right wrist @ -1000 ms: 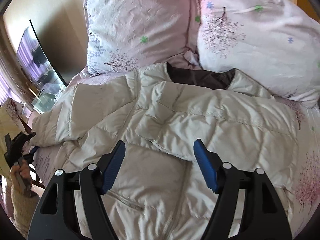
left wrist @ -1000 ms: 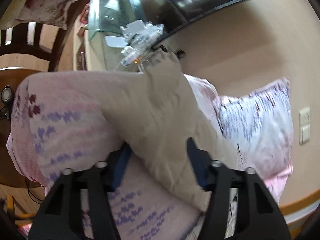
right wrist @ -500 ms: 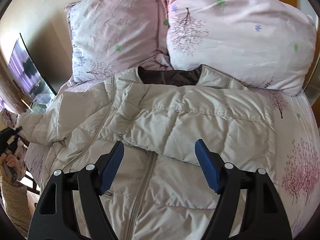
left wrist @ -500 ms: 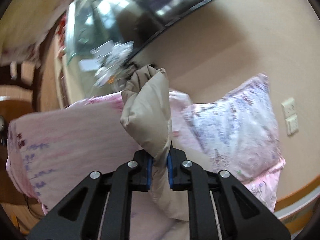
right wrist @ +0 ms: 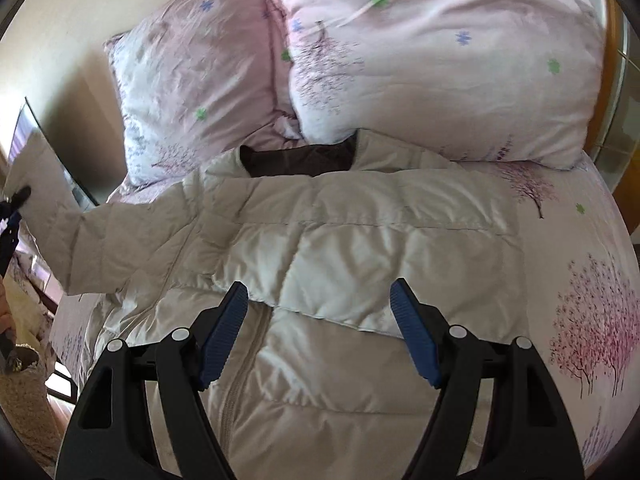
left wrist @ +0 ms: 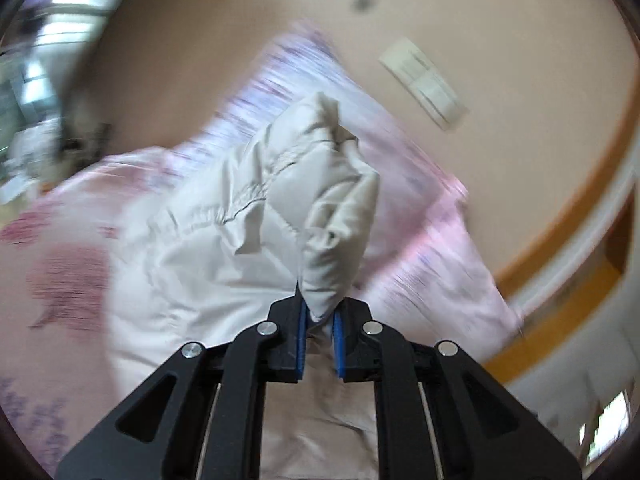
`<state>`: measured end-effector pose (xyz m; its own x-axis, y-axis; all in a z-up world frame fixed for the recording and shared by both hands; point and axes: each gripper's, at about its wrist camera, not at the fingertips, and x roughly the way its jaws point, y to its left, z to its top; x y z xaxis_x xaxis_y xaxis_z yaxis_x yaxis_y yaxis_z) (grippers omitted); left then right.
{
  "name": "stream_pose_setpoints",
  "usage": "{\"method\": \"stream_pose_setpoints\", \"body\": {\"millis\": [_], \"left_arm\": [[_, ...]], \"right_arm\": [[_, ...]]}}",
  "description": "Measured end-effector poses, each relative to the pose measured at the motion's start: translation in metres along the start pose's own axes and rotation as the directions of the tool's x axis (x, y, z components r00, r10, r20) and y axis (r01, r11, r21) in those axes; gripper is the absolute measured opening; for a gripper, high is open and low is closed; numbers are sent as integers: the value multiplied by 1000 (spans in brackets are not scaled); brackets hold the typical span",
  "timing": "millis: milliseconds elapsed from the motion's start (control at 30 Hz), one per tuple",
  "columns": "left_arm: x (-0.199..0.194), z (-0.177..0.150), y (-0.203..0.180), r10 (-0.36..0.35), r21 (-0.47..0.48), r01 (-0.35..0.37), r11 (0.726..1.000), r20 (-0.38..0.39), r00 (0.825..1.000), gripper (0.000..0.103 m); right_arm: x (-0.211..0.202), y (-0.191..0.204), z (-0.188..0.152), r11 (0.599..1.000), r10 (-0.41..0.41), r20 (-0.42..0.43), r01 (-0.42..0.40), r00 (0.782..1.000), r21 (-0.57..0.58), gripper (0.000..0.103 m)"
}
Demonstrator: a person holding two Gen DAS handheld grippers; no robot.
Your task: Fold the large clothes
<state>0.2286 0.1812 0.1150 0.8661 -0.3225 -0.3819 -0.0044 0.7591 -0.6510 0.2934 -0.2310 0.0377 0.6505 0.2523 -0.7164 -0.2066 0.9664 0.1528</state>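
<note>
Our left gripper (left wrist: 319,330) pinches the sleeve (left wrist: 336,216) end, raised off the jacket's (right wrist: 360,248) left side; the sleeve runs rightward toward the body on the bed (right wrist: 580,240). Our right gripper (right wrist: 320,332) hovers spread over the chest.

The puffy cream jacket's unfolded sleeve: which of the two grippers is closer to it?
Left. The left gripper has its jaws clamped on the end of that puffy cream jacket's sleeve. The right gripper hangs open over the jacket's front, apart from the sleeve.
</note>
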Motion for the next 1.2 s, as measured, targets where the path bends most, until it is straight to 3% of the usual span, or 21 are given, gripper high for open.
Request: {"method": "stream_pose_setpoints", "body": {"millis": [67, 233, 400, 467, 567, 633, 700, 800, 867, 967, 1100, 1133, 1167, 1200], "left_arm": [[24, -13, -27, -54, 49, 57, 997, -59, 997, 11], [87, -62, -99, -177, 156, 221, 963, -252, 951, 11], [143, -119, -135, -172, 191, 271, 943, -419, 892, 11], [168, -143, -139, -137, 196, 264, 944, -496, 858, 14], [194, -171, -140, -103, 200, 270, 942, -593, 798, 41], [193, -180, -140, -122, 186, 302, 935, -630, 767, 69], [173, -176, -142, -142, 218, 338, 915, -611, 779, 81], [143, -156, -132, -144, 281, 338, 898, -539, 830, 96], [115, -141, -118, -114, 345, 298, 890, -464, 878, 101], [81, -125, -84, -29, 410, 187, 893, -363, 931, 101], [55, -103, -32, 66, 388, 61, 920, -305, 950, 101], [49, -98, -18, 98, 373, 17, 928, -289, 952, 101], [45, -93, -8, 124, 361, -16, 932, -276, 953, 101], [41, -90, 3, 149, 351, -48, 935, -267, 952, 101]], "right_arm": [[-2, -8, 0, 1000, -12, 7, 12, 1000, 23, 75], [-4, -35, -1, 995, -42, 17, 40, 999, 93, 75], [-4, -60, 2, 984, -61, 27, 56, 998, 169, 75], [-1, -68, 5, 979, -63, 25, 57, 998, 198, 75], [8, -80, 9, 967, -49, 4, 46, 999, 250, 75], [15, -83, 11, 961, -21, -14, 24, 1000, 275, 74], [21, -85, 13, 956, 29, -28, -19, 999, 293, 73], [30, -81, 14, 947, 114, -47, -94, 992, 307, 65], [41, -77, 15, 930, 195, -73, -160, 978, 330, 59], [62, -70, 14, 901, 284, -115, -224, 952, 372, 54], [82, -57, 15, 885, 338, -149, -261, 929, 385, 51], [87, -52, 16, 886, 344, -158, -265, 925, 380, 45], [91, -48, 17, 890, 343, -164, -264, 925, 373, 23], [93, -42, 17, 899, 334, -169, -259, 927, 353, 15]]}}
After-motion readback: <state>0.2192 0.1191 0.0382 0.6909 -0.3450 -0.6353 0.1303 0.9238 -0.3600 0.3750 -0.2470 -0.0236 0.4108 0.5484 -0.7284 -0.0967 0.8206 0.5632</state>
